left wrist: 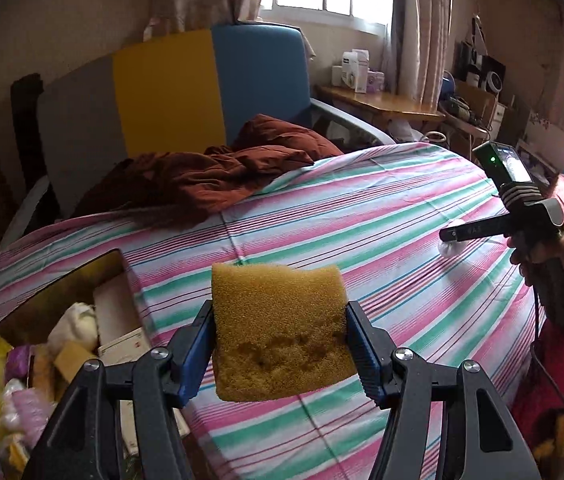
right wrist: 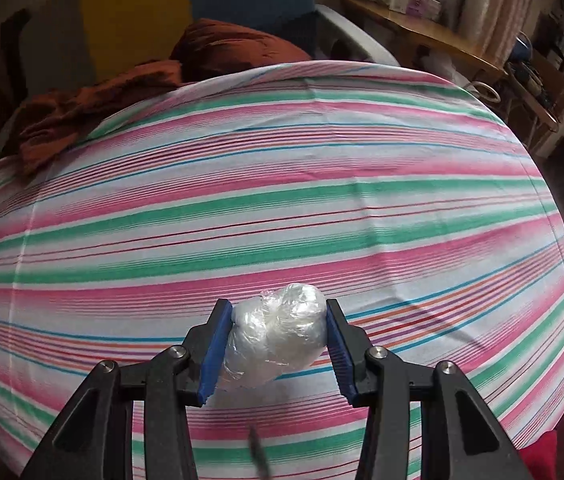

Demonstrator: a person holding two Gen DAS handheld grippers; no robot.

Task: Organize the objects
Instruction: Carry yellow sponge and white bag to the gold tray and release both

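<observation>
Left tool (left wrist: 282,344) pinches a porous yellow-brown sponge block (left wrist: 280,328) above the striped bed sheet (left wrist: 361,220) beside an open cardboard box (left wrist: 62,320); right tool (right wrist: 276,344) pinches a clear plastic-wrapped white bundle (right wrist: 276,338) over the sheet.

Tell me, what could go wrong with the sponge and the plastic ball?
The sponge is squashy, and the left gripper holds only its sides, so it might slip out before reaching the box. The box already looks full, so the sponge may not fit. The plastic ball in the right gripper is crinkly and could squeeze free onto the bed.
</observation>
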